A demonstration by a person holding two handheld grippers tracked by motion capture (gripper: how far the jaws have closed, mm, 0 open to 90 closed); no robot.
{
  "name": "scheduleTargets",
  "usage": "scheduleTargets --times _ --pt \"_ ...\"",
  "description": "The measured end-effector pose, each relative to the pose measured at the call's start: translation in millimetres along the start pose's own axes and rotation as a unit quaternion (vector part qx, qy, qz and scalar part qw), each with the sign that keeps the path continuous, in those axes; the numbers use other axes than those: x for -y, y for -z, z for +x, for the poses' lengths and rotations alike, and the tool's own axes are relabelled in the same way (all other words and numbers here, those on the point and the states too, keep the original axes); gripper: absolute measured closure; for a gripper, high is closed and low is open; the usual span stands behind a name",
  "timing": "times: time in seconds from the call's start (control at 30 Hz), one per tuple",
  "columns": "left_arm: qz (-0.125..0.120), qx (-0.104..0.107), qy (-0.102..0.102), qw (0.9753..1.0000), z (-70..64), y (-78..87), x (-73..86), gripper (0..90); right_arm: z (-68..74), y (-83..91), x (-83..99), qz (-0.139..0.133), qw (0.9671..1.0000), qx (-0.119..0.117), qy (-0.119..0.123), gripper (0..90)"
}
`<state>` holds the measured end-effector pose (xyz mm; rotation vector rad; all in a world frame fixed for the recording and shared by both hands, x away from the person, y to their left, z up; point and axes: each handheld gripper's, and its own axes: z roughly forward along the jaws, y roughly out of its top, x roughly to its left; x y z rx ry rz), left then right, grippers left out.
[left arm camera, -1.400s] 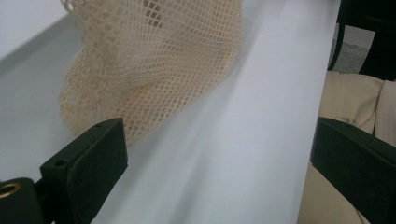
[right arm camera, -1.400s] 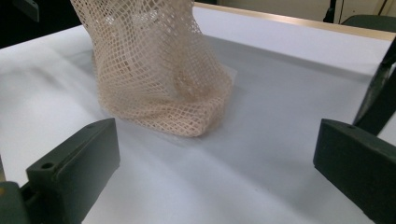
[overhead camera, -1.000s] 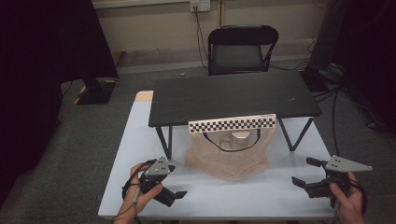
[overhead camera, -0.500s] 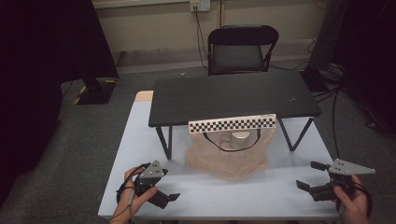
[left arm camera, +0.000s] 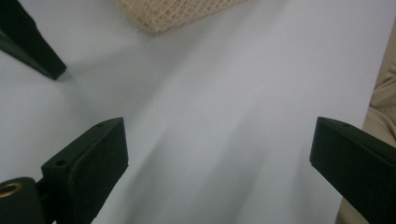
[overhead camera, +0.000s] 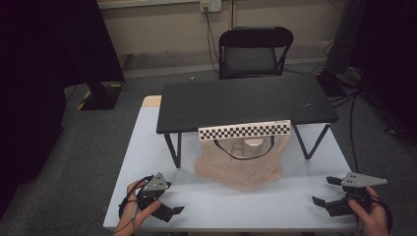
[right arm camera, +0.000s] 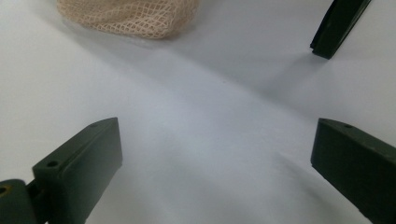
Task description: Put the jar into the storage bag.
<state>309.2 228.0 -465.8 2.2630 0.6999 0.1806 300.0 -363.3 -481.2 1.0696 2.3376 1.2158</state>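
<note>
In the high view we see the left tongs (overhead camera: 169,210) and right tongs (overhead camera: 327,191) low over the white tabletop (overhead camera: 275,206), well apart. Between them, farther back, the mesh bag (overhead camera: 241,164) hangs under a black stand (overhead camera: 246,101).

In the left gripper view our jaws gape wide, empty; the bag (left arm camera: 173,14) lies ahead.

In the right gripper view the jaws also gape, empty, with the bag (right arm camera: 130,18) ahead.

support: white table (overhead camera: 275,206) | on it: black stand (overhead camera: 246,101), beige mesh bag (overhead camera: 241,164)
</note>
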Motion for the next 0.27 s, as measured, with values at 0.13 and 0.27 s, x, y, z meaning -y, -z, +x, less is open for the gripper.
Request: scheduleTargets --times 0.13,0.27 --pt "0.008 -0.009 0.002 0.9999 2.3 -2.4 8.1 4.1 2.5 -4.8 -1.1 0.024 0.9996 -0.002 0.016 1.5" --pt "0.012 -0.013 0.003 0.9998 3.5 -4.6 12.6 4.1 5.6 -10.8 -2.4 0.053 0.9981 0.001 0.03 1.7"
